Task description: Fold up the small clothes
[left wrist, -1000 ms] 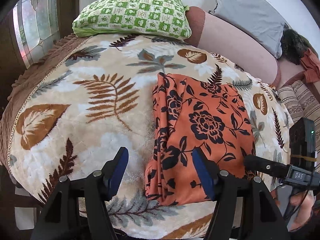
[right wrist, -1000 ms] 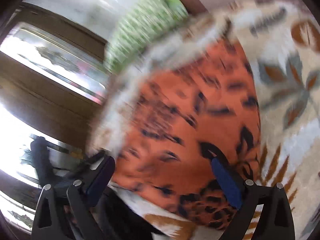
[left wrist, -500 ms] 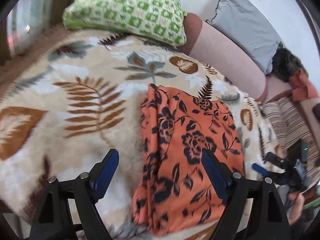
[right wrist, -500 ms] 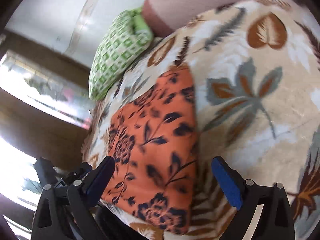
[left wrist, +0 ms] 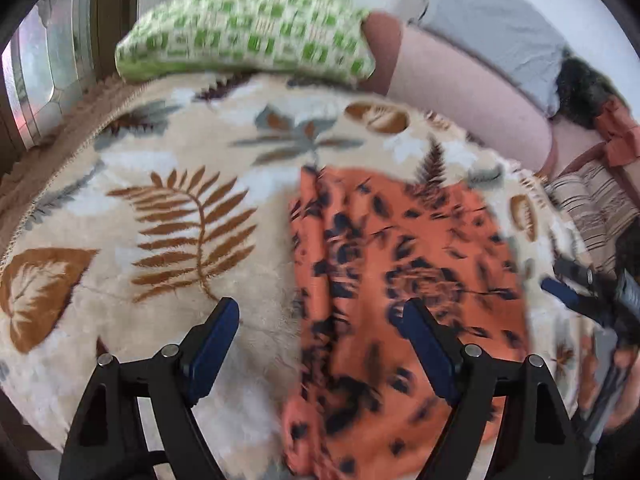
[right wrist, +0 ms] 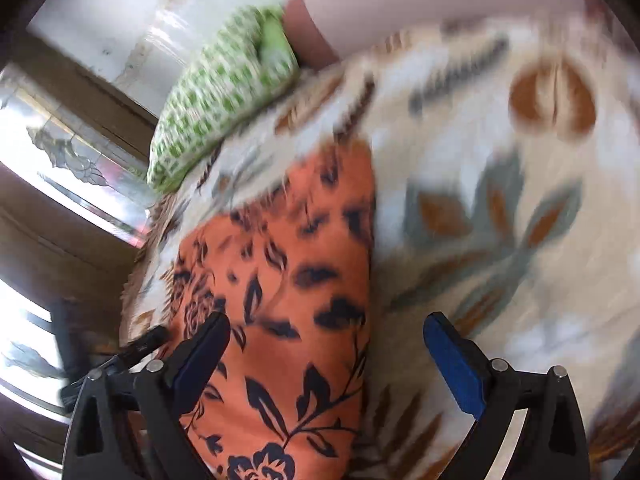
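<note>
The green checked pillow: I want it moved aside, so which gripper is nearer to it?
Neither clearly. Left gripper and right gripper both hover open over the orange floral cloth, well short of the pillow.

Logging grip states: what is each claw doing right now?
Left claw: open, holding nothing.
Right claw: open, holding nothing.
</note>
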Motion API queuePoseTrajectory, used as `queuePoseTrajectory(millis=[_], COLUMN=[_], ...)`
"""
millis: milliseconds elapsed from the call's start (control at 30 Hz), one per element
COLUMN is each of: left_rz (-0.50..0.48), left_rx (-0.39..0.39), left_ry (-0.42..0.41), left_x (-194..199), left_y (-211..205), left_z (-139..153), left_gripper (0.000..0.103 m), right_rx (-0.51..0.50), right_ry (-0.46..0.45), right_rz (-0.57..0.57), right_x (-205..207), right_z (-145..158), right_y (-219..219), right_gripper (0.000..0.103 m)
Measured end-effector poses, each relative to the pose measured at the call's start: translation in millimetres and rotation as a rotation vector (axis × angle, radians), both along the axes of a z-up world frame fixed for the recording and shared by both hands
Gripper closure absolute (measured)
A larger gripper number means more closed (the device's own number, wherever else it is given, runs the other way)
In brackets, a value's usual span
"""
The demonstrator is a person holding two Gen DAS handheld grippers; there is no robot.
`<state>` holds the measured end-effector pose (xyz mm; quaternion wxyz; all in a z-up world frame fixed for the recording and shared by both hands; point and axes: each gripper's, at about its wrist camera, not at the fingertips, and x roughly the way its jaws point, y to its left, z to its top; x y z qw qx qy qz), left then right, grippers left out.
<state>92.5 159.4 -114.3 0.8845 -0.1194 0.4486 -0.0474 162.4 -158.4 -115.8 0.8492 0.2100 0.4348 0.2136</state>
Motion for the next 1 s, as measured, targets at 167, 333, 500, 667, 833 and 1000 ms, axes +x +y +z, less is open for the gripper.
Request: queuePoseTrajectory(millis=[167, 333, 500, 667, 833, 1000], left_rz=[-0.041, 0.016, 0.007, 0.008, 0.024, 0.019], left_rx=[0.053, 0.058, 0.059, 0.082, 0.088, 0.081], left_ry=[0.068, 0.185, 0.183, 0.176, 0.146, 0.111], left_x=[-21.3, -19.4, -17.9, -23.9, -29.5, -30.8], left_y=[-24.2, -24.4, -25.4, -20.6, -16.0, -11.0], left_z=[-21.2, -50.7, -50.1, -44.5, -32.2, -17.3], left_gripper=[0.018, 0.018, 0.018, 0.018, 0.018, 0.018], right_rx=[0.256, 0.371, 0.399, 0.36, 0.329, 0.285], right_ry=[0.012, 0.194, 0.112, 0.186, 0.097, 0.192], right_rz=[0.147, 0.094, 0.173, 0.131, 0.232, 0.179], right_x=[39.3, 61.3, 33.8, 34.1, 8.7, 7.6], right_z=[4.5, -46.7, -20.3, -43.6, -7.5, -43.6], right_y=[21.3, 22.9, 34.8, 41.9, 53.7, 52.1], right_gripper=[0.004, 0.004, 0.004, 0.004, 0.004, 0.004])
